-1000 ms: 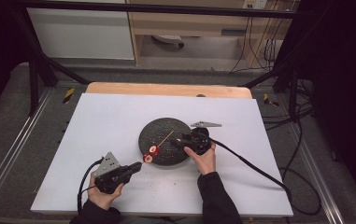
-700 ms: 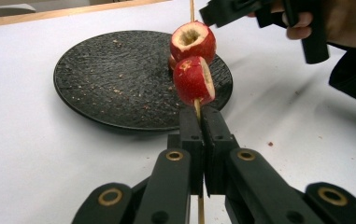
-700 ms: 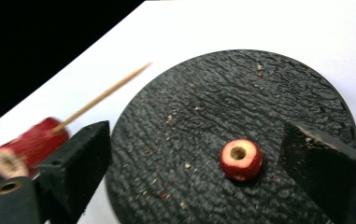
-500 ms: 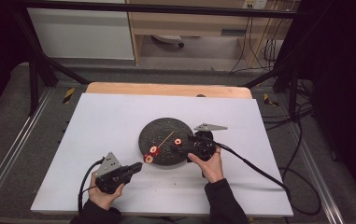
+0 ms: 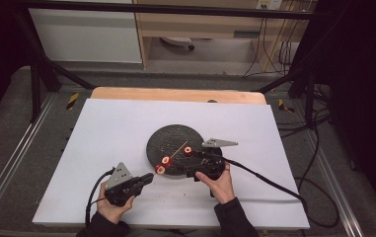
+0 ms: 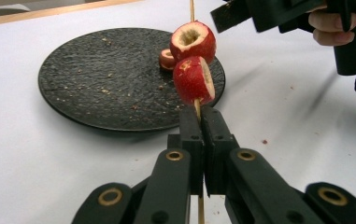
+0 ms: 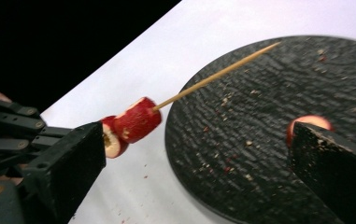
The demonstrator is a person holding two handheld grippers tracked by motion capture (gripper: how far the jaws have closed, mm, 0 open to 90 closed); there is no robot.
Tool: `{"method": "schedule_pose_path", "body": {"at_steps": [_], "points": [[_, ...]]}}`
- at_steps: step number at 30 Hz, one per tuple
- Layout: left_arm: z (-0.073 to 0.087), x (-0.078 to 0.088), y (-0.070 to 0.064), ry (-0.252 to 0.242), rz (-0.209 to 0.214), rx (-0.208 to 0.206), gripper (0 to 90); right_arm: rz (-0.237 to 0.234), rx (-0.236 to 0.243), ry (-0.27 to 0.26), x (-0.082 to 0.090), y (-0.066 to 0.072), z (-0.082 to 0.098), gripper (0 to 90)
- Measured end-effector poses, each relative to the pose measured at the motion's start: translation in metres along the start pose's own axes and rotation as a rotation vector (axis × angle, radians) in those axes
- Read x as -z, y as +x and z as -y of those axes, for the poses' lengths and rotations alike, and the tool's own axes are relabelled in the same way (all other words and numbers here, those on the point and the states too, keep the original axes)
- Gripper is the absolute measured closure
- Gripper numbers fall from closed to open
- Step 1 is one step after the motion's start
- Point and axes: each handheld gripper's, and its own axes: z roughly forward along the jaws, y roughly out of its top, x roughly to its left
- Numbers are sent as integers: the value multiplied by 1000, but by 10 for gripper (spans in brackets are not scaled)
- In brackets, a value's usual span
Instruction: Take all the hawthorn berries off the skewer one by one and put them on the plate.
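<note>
No writing is legible on anything here. Your black plate sits mid-table on the white sheet, with open room to its left and far side. Your left gripper is pressed together on the wooden skewer, which carries two red fruit pieces over the plate's near edge. Your right gripper has just been opening; its jaws stand spread and hold nothing, just beside a third fruit piece lying on the plate.
</note>
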Motion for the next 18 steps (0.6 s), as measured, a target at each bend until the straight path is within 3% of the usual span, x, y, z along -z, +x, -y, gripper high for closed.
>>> {"method": "schedule_pose_path", "body": {"at_steps": [12,18], "points": [[0,-7,-8,13,12,-21,881,-77,-47,-47,-7,4,6,291],[0,-9,-11,16,19,-27,881,-109,-64,-41,-11,3,8,386]]}}
